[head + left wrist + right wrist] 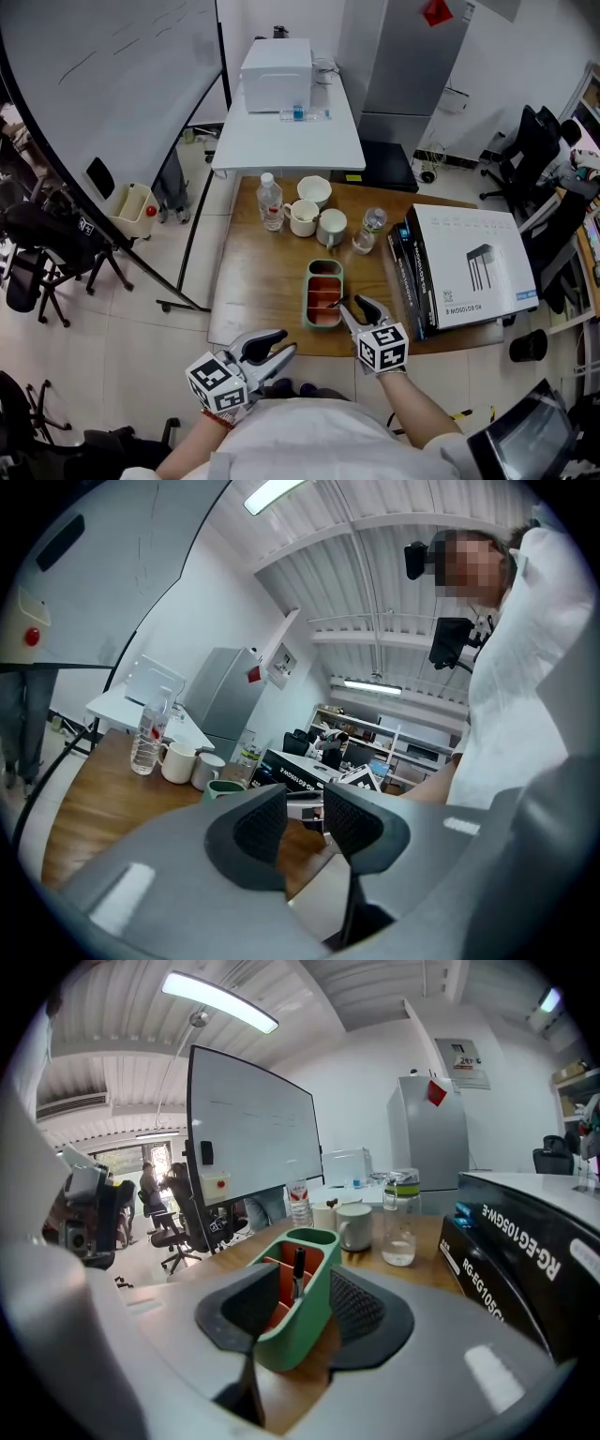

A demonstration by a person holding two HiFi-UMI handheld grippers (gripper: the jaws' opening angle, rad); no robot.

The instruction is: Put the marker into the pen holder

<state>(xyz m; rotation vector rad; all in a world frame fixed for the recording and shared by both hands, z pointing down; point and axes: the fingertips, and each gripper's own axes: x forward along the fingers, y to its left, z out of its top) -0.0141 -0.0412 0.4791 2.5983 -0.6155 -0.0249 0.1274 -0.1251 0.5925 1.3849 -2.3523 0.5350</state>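
Right tongs [354,306] spread at pen holder [323,281], left tongs [286,342] low, parted

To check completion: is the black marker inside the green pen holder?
In: the black marker stands inside the green plastic pen holder's orange compartment.

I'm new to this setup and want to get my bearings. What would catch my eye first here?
The green pen holder near the wooden table's front edge, a black marker standing inside it. The right gripper's open jaws straddle its near end. A big white box lies at the table's right.
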